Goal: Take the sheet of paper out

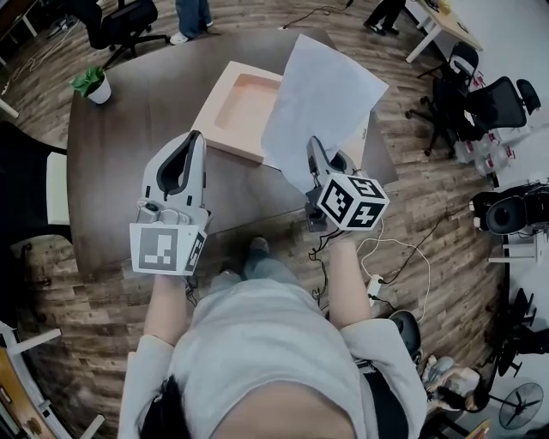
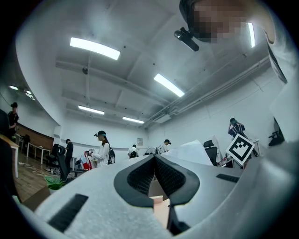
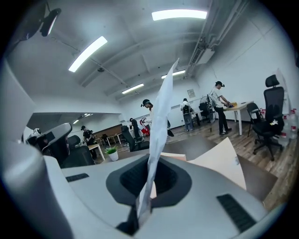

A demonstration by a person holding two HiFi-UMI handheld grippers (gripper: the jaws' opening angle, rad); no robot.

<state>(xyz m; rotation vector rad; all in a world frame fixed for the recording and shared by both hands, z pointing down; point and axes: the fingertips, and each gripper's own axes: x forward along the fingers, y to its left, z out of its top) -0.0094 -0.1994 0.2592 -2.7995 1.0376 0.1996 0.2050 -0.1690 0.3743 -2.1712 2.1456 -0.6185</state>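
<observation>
A white sheet of paper (image 1: pixel 322 94) hangs in the air over the right part of a shallow pink box (image 1: pixel 236 107) that lies on the dark table (image 1: pixel 146 111). My right gripper (image 1: pixel 313 147) is shut on the sheet's near lower edge. In the right gripper view the paper (image 3: pixel 161 121) stands edge-on between the jaws of the right gripper (image 3: pixel 155 163). My left gripper (image 1: pixel 196 137) is held above the table to the left of the box, apart from it. Its jaws meet at the tips, and this gripper (image 2: pixel 154 157) has nothing in it.
A small potted plant (image 1: pixel 93 83) stands at the table's far left corner. Office chairs stand beyond the table (image 1: pixel 129 21) and at the right (image 1: pixel 480 99), with a black chair (image 1: pixel 26 180) on the left. Cables lie on the wooden floor (image 1: pixel 403 257). People stand in the background.
</observation>
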